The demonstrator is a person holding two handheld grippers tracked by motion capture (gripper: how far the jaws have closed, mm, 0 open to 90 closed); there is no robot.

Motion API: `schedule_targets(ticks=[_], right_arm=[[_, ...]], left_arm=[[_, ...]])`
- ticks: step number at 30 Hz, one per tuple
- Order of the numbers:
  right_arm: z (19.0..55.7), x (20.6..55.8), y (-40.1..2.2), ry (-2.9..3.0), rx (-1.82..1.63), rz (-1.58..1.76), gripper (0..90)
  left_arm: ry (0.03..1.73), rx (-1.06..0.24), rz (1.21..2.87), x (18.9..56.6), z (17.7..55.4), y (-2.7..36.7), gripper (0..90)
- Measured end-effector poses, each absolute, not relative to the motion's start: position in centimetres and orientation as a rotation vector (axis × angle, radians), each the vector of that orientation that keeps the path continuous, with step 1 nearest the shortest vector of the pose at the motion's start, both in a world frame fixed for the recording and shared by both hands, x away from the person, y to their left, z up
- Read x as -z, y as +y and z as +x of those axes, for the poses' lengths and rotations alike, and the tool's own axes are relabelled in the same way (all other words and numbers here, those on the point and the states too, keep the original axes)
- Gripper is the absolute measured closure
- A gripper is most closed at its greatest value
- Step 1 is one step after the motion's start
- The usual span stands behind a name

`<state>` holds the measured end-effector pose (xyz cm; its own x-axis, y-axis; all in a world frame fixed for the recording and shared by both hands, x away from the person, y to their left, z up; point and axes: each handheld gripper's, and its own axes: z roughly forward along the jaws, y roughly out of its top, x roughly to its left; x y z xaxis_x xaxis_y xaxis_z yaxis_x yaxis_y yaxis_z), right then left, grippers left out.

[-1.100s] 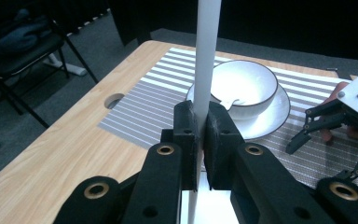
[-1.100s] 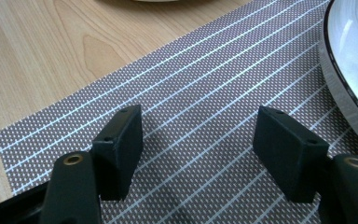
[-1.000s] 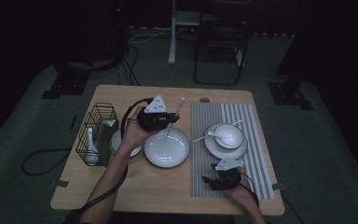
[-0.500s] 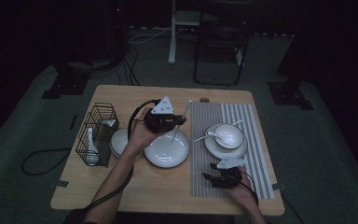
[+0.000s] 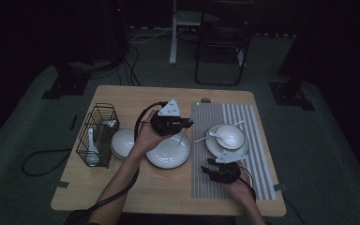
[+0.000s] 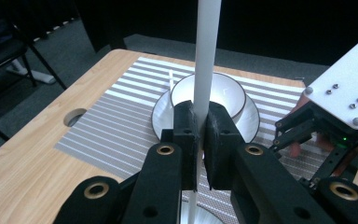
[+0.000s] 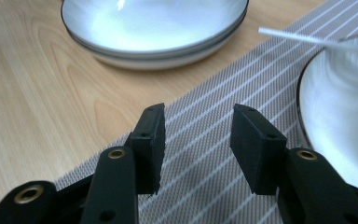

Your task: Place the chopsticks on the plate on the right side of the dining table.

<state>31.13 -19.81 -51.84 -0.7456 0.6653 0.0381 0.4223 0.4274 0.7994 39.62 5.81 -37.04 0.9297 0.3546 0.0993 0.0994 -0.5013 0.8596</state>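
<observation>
Low in the frame, the right hand-held gripper [image 7: 196, 140] is held parted and empty over the woven striped mat [image 7: 205, 186]. Higher up, a smooth white rod [image 6: 204, 70] is pinched by the left hand-held gripper [image 6: 200, 140] above the glossy plate [image 5: 168, 151] mid-counter; placing it by the far bowl [image 6: 209, 95] seems next.

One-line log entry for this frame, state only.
left gripper: shut on white stick, above plate | right gripper: open, empty, over striped mat | bowl on saucer, spoon inside
</observation>
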Motion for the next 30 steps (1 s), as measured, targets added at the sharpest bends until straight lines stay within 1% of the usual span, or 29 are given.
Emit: schedule_targets(ticks=[4, 18, 19, 28, 30], right_arm=[[31.6, 51.3, -19.0, 2.368, -1.225, 0.931, 58.3], [32.5, 50.9, -18.0, 2.357, -1.263, 0.933, 60.4], [32.7, 50.8, -17.8, 2.349, -1.283, 0.934, 62.5], [33.4, 50.6, -16.9, 2.317, -1.334, 0.936, 67.6], [33.4, 50.6, -16.9, 2.314, -1.337, 0.938, 67.6]], left_arm=[[0.314, -0.306, 2.079, 37.1, 39.6, 5.3, 84.9], [0.309, -0.271, 2.057, 37.3, 40.1, 4.1, 85.0], [0.313, -0.256, 2.048, 37.3, 40.2, 3.9, 84.9], [0.297, -0.238, 2.036, 37.3, 39.9, 3.1, 84.9], [0.297, -0.238, 2.036, 37.3, 39.9, 3.1, 85.0]])
